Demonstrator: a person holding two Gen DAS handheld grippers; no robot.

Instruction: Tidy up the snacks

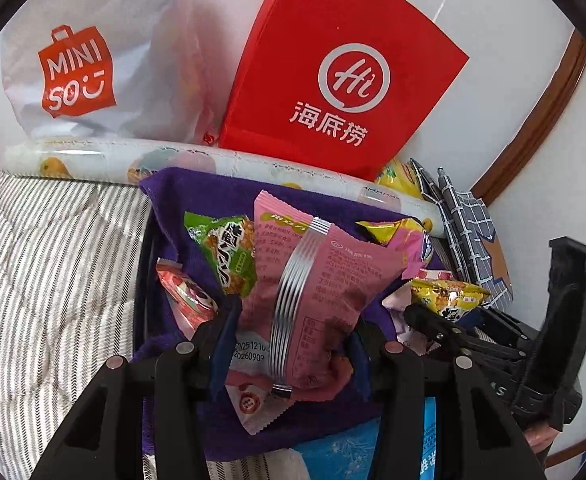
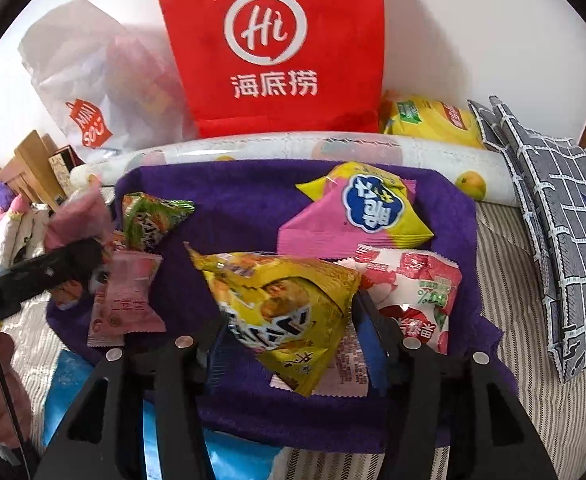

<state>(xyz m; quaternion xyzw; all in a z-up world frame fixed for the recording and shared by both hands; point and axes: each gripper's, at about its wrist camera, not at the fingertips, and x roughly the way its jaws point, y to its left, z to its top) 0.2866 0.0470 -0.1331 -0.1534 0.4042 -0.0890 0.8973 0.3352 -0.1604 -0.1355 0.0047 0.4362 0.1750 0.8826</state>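
Left gripper (image 1: 289, 336) pinching a glossy pink foil packet (image 1: 313, 276) by its crimped silver seam; right gripper (image 2: 289, 332), jaws spread, straddling a crinkled yellow triangular snack pouch (image 2: 285, 312) lying on the fuzzy purple cloth (image 2: 245, 208).

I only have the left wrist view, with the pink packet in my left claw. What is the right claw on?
Observer: A yellow triangular packet lies between the right claw's fingers, on the purple cloth. I can't tell whether it is pinched.
Operator: Anything right beside it?
Observer: A red-and-white packet lies just to its right, and their edges overlap.
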